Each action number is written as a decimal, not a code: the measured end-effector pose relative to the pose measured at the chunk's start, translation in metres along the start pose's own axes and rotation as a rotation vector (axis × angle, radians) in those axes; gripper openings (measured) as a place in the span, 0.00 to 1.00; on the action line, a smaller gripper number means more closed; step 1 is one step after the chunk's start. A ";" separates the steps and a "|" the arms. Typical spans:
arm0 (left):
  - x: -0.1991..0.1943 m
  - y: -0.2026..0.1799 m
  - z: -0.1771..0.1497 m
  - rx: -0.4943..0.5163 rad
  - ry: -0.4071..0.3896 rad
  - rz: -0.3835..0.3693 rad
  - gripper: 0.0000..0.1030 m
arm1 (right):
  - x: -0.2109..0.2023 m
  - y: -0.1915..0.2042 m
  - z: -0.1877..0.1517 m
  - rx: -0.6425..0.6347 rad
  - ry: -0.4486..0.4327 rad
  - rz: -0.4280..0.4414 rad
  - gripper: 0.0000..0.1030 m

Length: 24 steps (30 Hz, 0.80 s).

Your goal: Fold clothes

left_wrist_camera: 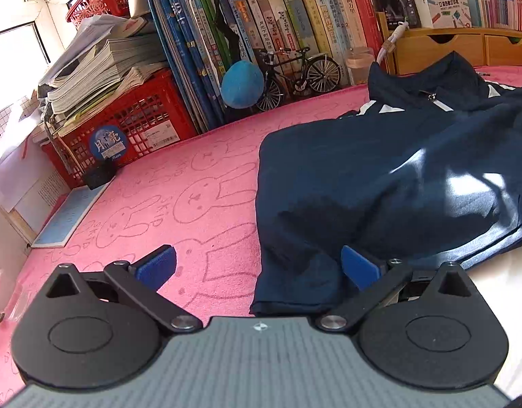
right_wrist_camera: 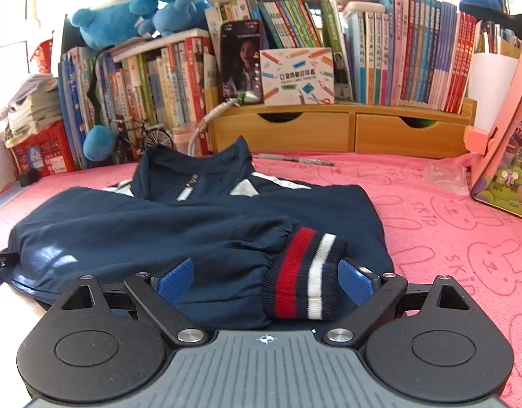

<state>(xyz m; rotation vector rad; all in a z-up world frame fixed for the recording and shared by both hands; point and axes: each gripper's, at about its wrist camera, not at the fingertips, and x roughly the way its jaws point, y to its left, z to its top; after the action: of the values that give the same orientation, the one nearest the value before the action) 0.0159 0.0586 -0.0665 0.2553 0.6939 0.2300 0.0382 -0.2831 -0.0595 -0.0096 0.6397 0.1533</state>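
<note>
A navy zip jacket (right_wrist_camera: 199, 217) with white shoulder stripes lies on the pink rabbit-print cloth (right_wrist_camera: 448, 238), collar toward the books. One sleeve is folded across its front, ending in a red, white and navy striped cuff (right_wrist_camera: 305, 272). My right gripper (right_wrist_camera: 266, 280) stands wide open just above that sleeve; the cuff lies between the fingers, close to the right pad, and I see no pad pressing on it. In the left wrist view the jacket (left_wrist_camera: 380, 187) fills the right side. My left gripper (left_wrist_camera: 257, 267) is open at the jacket's lower left corner, its right finger over the fabric, its left over bare cloth.
Rows of books (right_wrist_camera: 414, 57) and a wooden drawer shelf (right_wrist_camera: 329, 129) close the far side. A red crate (left_wrist_camera: 125, 125) with stacked papers, a model bicycle (left_wrist_camera: 295, 74) and a blue plush (left_wrist_camera: 242, 83) stand at the left. A pink board (right_wrist_camera: 502, 142) leans at the right.
</note>
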 end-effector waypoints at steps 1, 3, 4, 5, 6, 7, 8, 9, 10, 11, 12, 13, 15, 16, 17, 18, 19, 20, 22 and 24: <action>0.001 0.003 -0.004 -0.008 0.000 -0.006 1.00 | 0.004 -0.003 -0.004 -0.006 0.021 -0.015 0.92; -0.001 0.008 -0.007 -0.020 0.008 -0.005 1.00 | 0.009 -0.011 -0.010 0.001 0.042 -0.012 0.97; -0.003 0.010 -0.008 -0.021 0.013 -0.001 1.00 | 0.006 -0.013 -0.010 0.003 0.038 -0.015 0.97; -0.005 0.012 -0.009 -0.020 0.019 0.004 1.00 | 0.002 -0.014 -0.010 0.003 0.033 -0.021 0.97; -0.009 0.015 -0.009 -0.016 0.017 0.007 1.00 | -0.001 -0.015 -0.009 0.002 0.028 -0.027 0.97; -0.013 0.018 -0.009 -0.011 0.011 0.009 1.00 | -0.006 -0.017 -0.008 0.008 0.013 -0.024 0.97; -0.017 0.020 -0.009 -0.008 0.003 0.013 1.00 | -0.010 -0.019 -0.006 0.014 -0.004 -0.020 0.97; -0.021 0.023 -0.008 -0.008 -0.006 0.016 1.00 | -0.014 -0.022 -0.004 0.020 -0.021 -0.016 0.97; -0.023 0.025 -0.006 -0.013 -0.014 0.018 1.00 | -0.019 -0.024 -0.002 0.026 -0.038 -0.012 0.97; -0.025 0.028 -0.003 -0.025 -0.019 0.014 1.00 | -0.023 -0.026 0.000 0.032 -0.055 -0.008 0.97; -0.026 0.030 0.000 -0.040 -0.024 0.009 1.00 | -0.024 -0.027 0.002 0.041 -0.065 -0.009 0.97; -0.026 0.031 0.005 -0.057 -0.029 -0.001 1.00 | -0.025 -0.027 0.004 0.051 -0.074 -0.010 0.97; -0.025 0.032 0.014 -0.094 -0.039 -0.024 1.00 | -0.022 -0.025 0.006 0.070 -0.082 0.006 0.96; -0.024 0.030 0.019 -0.106 -0.045 -0.041 1.00 | -0.021 -0.023 0.008 0.079 -0.085 0.015 0.94; -0.024 0.027 0.024 -0.112 -0.053 -0.063 1.00 | -0.019 -0.019 0.009 0.081 -0.083 0.031 0.86; -0.023 0.023 0.030 -0.112 -0.067 -0.089 1.00 | -0.017 -0.015 0.010 0.082 -0.080 0.048 0.75; -0.024 0.017 0.036 -0.103 -0.086 -0.125 1.00 | -0.014 -0.009 0.011 0.074 -0.072 0.062 0.70; -0.024 0.011 0.041 -0.091 -0.103 -0.156 1.00 | -0.010 -0.003 0.013 0.061 -0.067 0.071 0.67; -0.025 -0.007 0.053 -0.042 -0.135 -0.224 1.00 | -0.003 0.014 0.016 0.031 -0.063 0.092 0.67; -0.020 -0.029 0.065 0.023 -0.142 -0.260 1.00 | 0.005 0.029 0.019 0.007 -0.052 0.121 0.67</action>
<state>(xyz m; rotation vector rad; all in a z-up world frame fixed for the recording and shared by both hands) 0.0469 0.0156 -0.0151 0.1987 0.5824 -0.0440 0.0496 -0.2522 -0.0462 0.0399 0.5886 0.2678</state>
